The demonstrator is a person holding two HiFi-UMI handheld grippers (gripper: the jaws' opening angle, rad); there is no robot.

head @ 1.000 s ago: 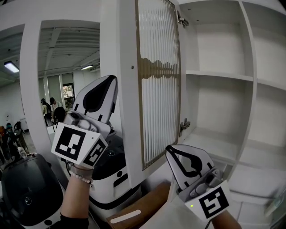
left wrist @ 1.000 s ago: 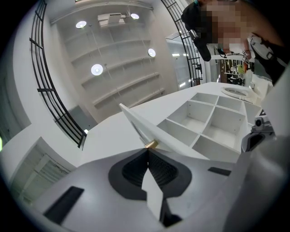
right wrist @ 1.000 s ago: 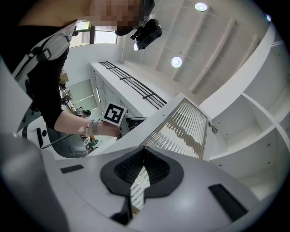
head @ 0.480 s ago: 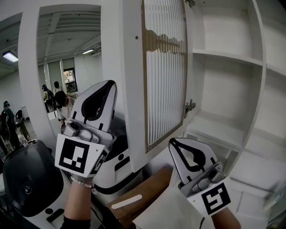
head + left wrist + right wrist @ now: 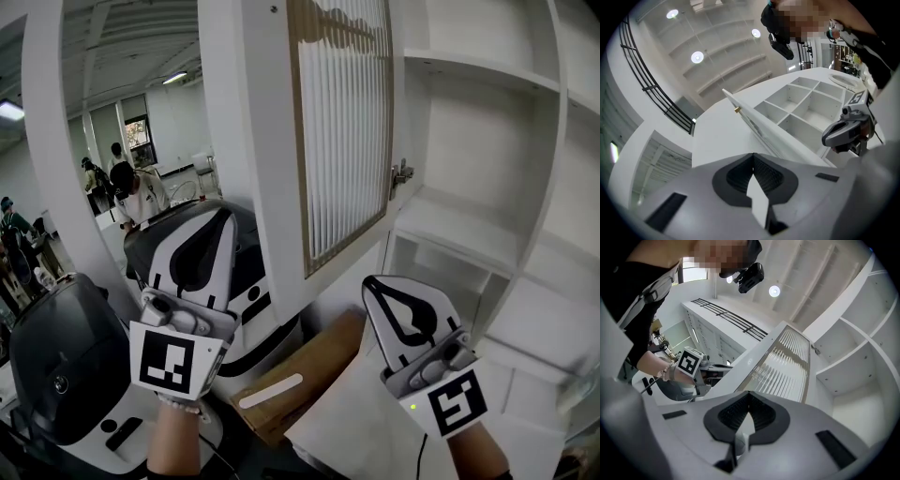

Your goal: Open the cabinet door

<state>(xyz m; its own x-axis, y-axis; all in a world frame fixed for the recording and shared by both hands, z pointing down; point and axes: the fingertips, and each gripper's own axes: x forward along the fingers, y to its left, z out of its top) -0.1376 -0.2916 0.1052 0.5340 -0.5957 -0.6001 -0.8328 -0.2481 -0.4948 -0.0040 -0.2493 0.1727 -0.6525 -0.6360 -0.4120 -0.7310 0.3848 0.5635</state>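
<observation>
The white cabinet door, with a ribbed glass pane, stands swung wide open, edge toward me. It also shows in the left gripper view as a cabinet door with a small brass knob, and in the right gripper view as a cabinet door. My left gripper hangs below and left of the door, shut and empty, clear of it. My right gripper is under the door's lower corner, shut with nothing in it. Closed jaw tips fill the left gripper and right gripper views.
Bare white shelves fill the open cabinet at right. Below stand a black appliance, a white and black appliance and a brown cardboard box. People stand in the hall at far left.
Both grippers have sunk away from the door, the left one farther. The cabinet and door sit higher in the head view. Both jaws stayed shut.
</observation>
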